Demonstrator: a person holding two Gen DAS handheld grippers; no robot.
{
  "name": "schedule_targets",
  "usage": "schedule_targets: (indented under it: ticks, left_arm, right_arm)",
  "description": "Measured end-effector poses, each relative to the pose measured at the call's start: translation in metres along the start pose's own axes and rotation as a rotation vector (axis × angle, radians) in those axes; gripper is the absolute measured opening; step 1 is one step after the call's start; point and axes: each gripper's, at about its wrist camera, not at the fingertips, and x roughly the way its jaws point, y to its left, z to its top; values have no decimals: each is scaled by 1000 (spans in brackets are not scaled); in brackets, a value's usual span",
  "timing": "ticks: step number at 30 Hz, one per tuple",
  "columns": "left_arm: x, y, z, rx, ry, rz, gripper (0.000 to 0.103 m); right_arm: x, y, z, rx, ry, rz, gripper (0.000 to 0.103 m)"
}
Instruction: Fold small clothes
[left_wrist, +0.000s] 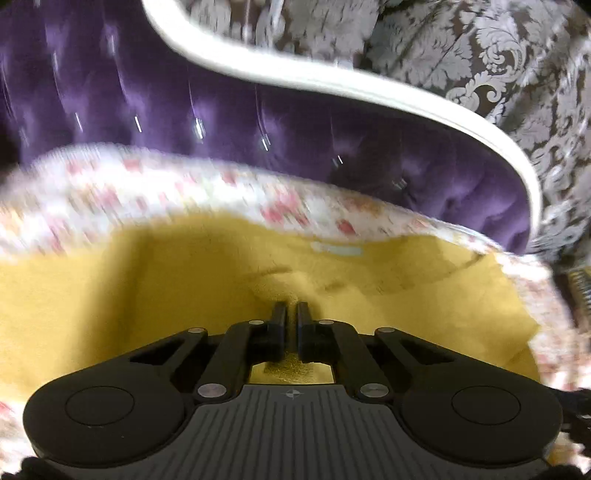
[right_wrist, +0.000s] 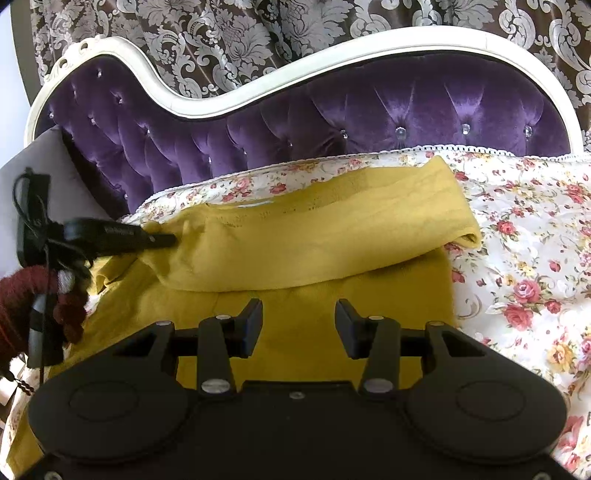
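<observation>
Left tongs (left_wrist: 291, 308) pinching mustard garment (right_wrist: 317, 236), right tongs (right_wrist: 298, 308) spread apart above it, neck label (left_wrist: 336, 250) unreadable

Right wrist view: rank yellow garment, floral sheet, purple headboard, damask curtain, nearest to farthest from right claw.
1. yellow garment, directly under the open right claw.
2. floral sheet, to the right.
3. purple headboard, ahead past the sheet.
4. damask curtain, behind the headboard.
</observation>
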Motion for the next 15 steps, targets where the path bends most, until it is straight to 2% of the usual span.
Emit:
schedule_targets:
  ticks: [2, 3, 6, 9, 15]
  left_arm:
    - [-11, -1, 8, 45, -59, 51, 5]
    - [-15, 3, 12, 35, -70, 68, 5]
    - [-14, 18, 17, 15, -76, 139, 5]
    - [-5, 32, 15, 15, -49, 213, 5]
    - [13, 47, 5, -31, 46, 170, 9]
  right_arm:
    - [0, -1, 0, 9, 1, -2, 53]
    - [0, -2, 1, 14, 1, -2, 53]
    - [0, -3, 2, 23, -2, -5, 53]
    - [1, -2, 3, 27, 3, -5, 53]
    - [6, 0, 8, 20, 11, -15, 53]
